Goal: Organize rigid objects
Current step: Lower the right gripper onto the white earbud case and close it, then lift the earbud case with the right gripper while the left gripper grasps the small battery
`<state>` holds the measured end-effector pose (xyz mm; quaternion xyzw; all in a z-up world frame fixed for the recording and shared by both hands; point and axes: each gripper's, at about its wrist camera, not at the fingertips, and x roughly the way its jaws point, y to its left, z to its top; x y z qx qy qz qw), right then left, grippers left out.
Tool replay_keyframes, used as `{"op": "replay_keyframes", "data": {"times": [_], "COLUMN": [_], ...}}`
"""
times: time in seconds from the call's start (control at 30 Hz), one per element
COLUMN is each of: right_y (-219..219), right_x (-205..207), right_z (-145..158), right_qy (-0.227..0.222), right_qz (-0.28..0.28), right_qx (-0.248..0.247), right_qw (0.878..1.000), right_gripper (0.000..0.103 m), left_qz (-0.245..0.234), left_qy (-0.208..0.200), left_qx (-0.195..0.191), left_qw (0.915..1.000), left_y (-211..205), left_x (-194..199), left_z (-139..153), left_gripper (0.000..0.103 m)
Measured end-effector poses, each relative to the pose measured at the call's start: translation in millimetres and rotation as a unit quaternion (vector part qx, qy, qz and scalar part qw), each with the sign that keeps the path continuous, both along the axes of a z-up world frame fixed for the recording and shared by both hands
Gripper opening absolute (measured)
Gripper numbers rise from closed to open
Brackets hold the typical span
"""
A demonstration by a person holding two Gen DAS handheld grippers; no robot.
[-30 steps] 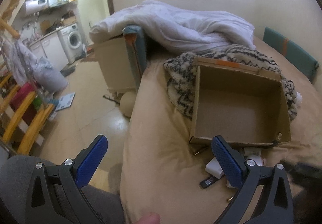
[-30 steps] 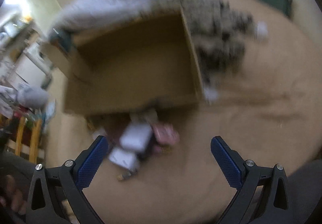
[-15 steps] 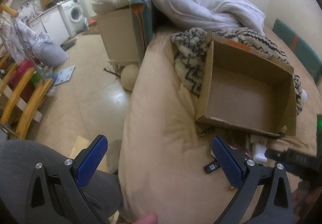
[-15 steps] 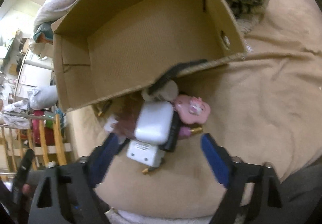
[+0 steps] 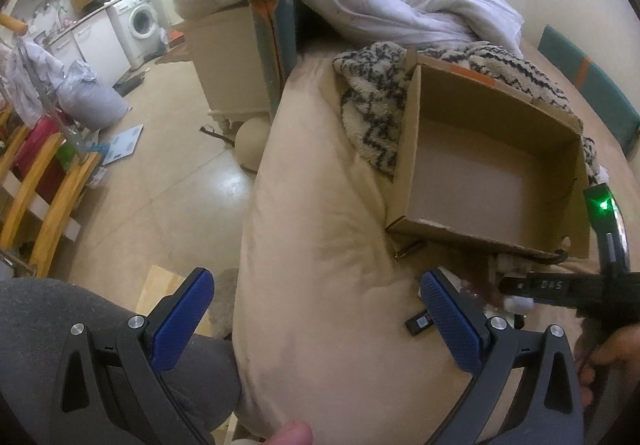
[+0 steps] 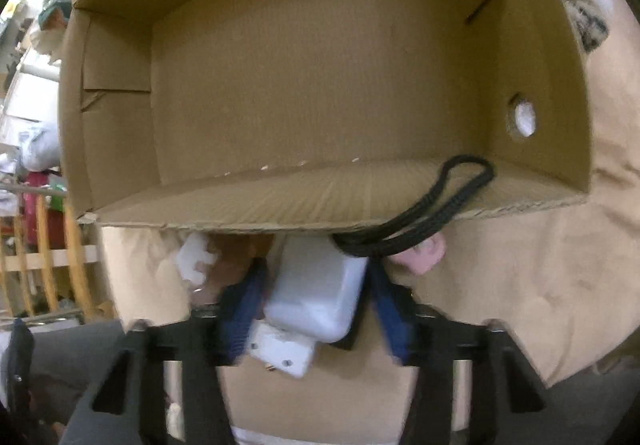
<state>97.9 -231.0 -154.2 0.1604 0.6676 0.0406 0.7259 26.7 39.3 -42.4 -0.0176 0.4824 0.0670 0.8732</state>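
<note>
**White charger block taken by its flat sides**

A smooth white plastic charger block with rounded corners (image 6: 316,285) is seen lying on the beige bed cover (image 6: 520,277), just in front of the near wall of the open brown cardboard box (image 6: 320,201), atop a smaller white plug adapter (image 6: 280,353). The right gripper (image 6: 316,297) is closed in around the block, blue pads at its two flat sides; firm contact cannot be confirmed. The block is judged stiff, fairly light and slippery, so a square hold on the flat sides is advised. A black braided cord loop (image 6: 432,213) draped over the box edge may snag. The left gripper (image 5: 316,321) is held spread wide and empty above the bed edge.
</note>
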Motion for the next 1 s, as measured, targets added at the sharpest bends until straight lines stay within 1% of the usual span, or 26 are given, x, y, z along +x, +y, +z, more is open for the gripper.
{"op": "replay_keyframes", "data": {"times": [0.17,0.27,0.33,0.4,0.5,0.53,0.6,0.63,0.7,0.73,0.77,0.8,0.93,0.97,1.0], "right_y": [-6.1,-17.3,-26.3,-34.3,-44.5,-49.2,-59.0,-54.8,-64.4,-67.0,-68.6,-69.1,-63.7,-66.8,-69.5], "right_x": [-12.4,-29.9,-43.4,-53.5,-71.7,-73.2,-75.5,-72.3,-81.7,-82.6,-82.5,-79.1,-72.1,-72.6,-73.0], "right_z": [8.5,19.0,22.5,29.5,39.4,37.5,35.8,34.4,39.7,40.6,41.9,43.5,40.0,41.2,42.4], "right_qy": [-0.023,-0.044,-0.057,-0.069,-0.101,-0.107,-0.115,-0.116,-0.125,-0.130,-0.134,-0.135,-0.138,-0.139,-0.141], "right_qz": [0.021,0.022,0.017,0.023,0.031,0.031,0.025,0.019,0.007,0.004,0.002,0.001,-0.001,-0.002,-0.003], "right_qx": [0.018,0.038,0.066,0.075,0.098,0.106,0.119,0.127,0.144,0.148,0.151,0.153,0.163,0.167,0.170], "right_qw": [0.999,0.998,0.996,0.994,0.990,0.988,0.986,0.985,0.982,0.980,0.979,0.979,0.977,0.976,0.975], "right_gripper": [0.044,0.044,0.044,0.044,0.044,0.044,0.044,0.044,0.044,0.044,0.044,0.044,0.044,0.044,0.044], "left_qz": [0.001,0.000,0.004,0.007,-0.012,-0.025,-0.037,-0.039,-0.039,-0.038,-0.037,-0.033,-0.007,-0.008,-0.010], "left_qy": [0.011,0.024,0.032,0.042,0.059,0.071,0.091,0.105,0.133,0.145,0.151,0.158,0.160,0.156,0.149], "left_qx": [0.001,-0.001,-0.001,-0.002,-0.027,-0.033,-0.018,-0.018,-0.022,-0.020,-0.017,-0.012,-0.057,-0.063,-0.059], "left_qw": [0.9999,0.9997,0.9995,0.9991,0.9978,0.9966,0.9950,0.9935,0.9902,0.9885,0.9876,0.9867,0.9854,0.9857,0.9870], "left_y": [0.2,-0.9,0.0,1.7,-0.5,-4.0,-9.9,-11.6,-14.2,-17.0,-19.2,-23.1,-37.0,-41.8,-50.1], "left_x": [2.8,5.1,6.6,8.6,13.6,17.8,24.9,29.4,39.1,45.5,50.0,57.0,74.6,77.7,80.8], "left_z": [-5.2,-11.0,-14.9,-20.1,-26.6,-30.1,-37.6,-42.3,-52.8,-57.9,-61.9,-66.8,-83.7,-87.2,-92.8], "left_gripper": [0.103,0.103,0.103,0.103,0.103,0.103,0.103,0.103,0.102,0.099,0.094,0.093,0.092,0.091,0.090]}}
